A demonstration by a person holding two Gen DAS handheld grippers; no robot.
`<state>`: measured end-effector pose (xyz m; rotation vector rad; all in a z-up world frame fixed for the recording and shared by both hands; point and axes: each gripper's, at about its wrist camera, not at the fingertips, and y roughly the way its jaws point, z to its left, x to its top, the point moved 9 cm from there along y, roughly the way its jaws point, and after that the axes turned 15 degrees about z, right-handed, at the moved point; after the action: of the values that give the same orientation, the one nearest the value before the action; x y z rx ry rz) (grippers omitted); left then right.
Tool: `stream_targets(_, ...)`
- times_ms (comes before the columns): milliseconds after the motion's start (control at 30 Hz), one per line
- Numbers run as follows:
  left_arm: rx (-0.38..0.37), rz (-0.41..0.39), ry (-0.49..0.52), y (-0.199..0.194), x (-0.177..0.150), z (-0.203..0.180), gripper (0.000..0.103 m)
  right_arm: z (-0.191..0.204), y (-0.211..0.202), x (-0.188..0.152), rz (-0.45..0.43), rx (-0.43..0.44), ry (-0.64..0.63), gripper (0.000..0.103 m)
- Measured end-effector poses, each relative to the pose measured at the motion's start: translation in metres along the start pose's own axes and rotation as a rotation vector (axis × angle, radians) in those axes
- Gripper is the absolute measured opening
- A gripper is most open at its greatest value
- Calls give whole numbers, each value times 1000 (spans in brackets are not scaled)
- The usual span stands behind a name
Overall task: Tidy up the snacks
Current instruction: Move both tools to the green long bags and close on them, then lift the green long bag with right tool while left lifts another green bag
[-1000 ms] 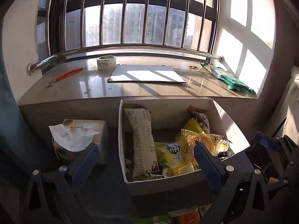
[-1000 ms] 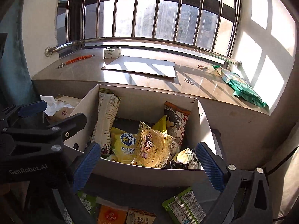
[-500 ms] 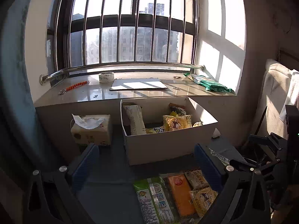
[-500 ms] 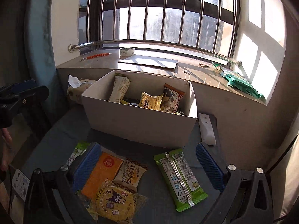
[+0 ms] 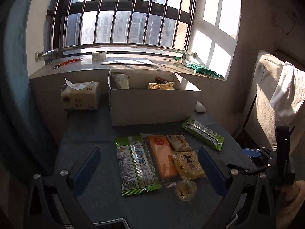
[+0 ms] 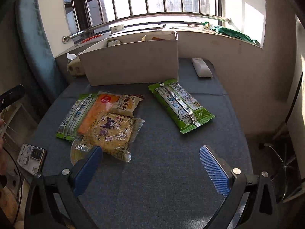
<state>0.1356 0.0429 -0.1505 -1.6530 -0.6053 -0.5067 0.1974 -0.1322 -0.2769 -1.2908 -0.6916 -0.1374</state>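
While you hold both tools above the grey table, your left gripper and your right gripper each stand spread wide with nothing between the blue pads.

Take the cardboard box as the landmark. Farthest in front of it, closest to you, a small round clear cup sits just beside a yellow cartoon-print pack, which overlaps an orange pack and a beige pack. A long green packet lies on the left of that cluster, partly under the orange one. A second green packet lies apart, off the front right corner of the box, angled. A phone rests at the table's left edge, well in front of the box.

Inside the box, a tall pale snack bag leans in the left corner and a yellow bag shows over the front wall. A tissue pack stands just left of the box; a white remote lies just right of it. Behind the box, the windowsill carries a tape roll and a green bag.
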Motion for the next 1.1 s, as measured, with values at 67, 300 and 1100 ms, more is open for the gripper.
stream_targets(67, -4, 1, -13, -1, 0, 1, 103, -5, 2, 5, 14, -22, -7, 103)
stream_targets(300, 3, 7, -12, -2, -1, 6, 103, -21, 30, 54, 37, -50, -84, 103)
stream_targets(1100, 55, 124, -33, 31, -21, 27, 103, -56, 83, 74, 170, 1, -80, 65)
